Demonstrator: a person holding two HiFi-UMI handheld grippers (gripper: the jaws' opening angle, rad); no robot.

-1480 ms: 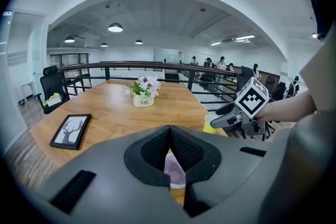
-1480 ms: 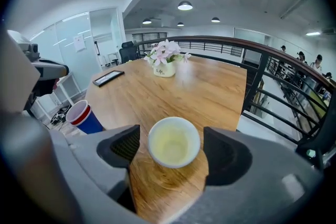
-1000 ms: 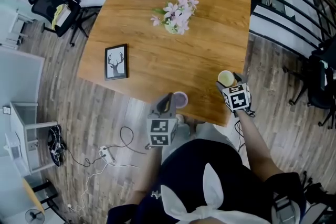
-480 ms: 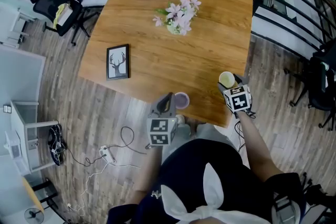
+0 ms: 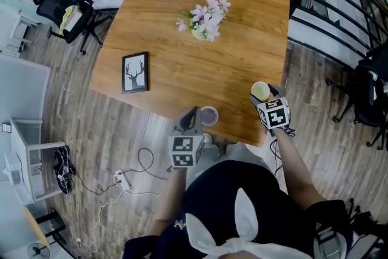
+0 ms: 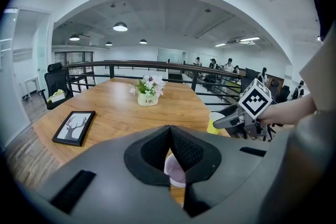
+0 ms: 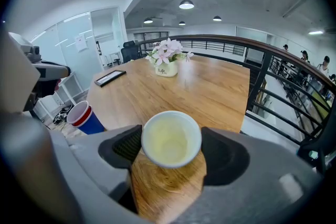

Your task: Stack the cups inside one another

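Observation:
A pale yellow cup (image 5: 260, 90) (image 7: 171, 139) stands upright near the table's front right corner. My right gripper (image 5: 266, 96) (image 7: 171, 145) reaches round it from the near side, and both pads touch its rim. A second cup (image 5: 208, 115) stands at the table's front edge; in the right gripper view it looks like a red cup nested in a blue one (image 7: 84, 118). My left gripper (image 5: 194, 112) (image 6: 169, 129) is shut and empty, its tips just short of that cup (image 6: 176, 171), which they partly hide.
The wooden table (image 5: 242, 27) carries a small pot of pink flowers (image 5: 203, 18) at the back and a framed deer picture (image 5: 134, 72) at the left. A black railing (image 5: 327, 3) runs close along the right side. Cables (image 5: 130, 176) lie on the floor.

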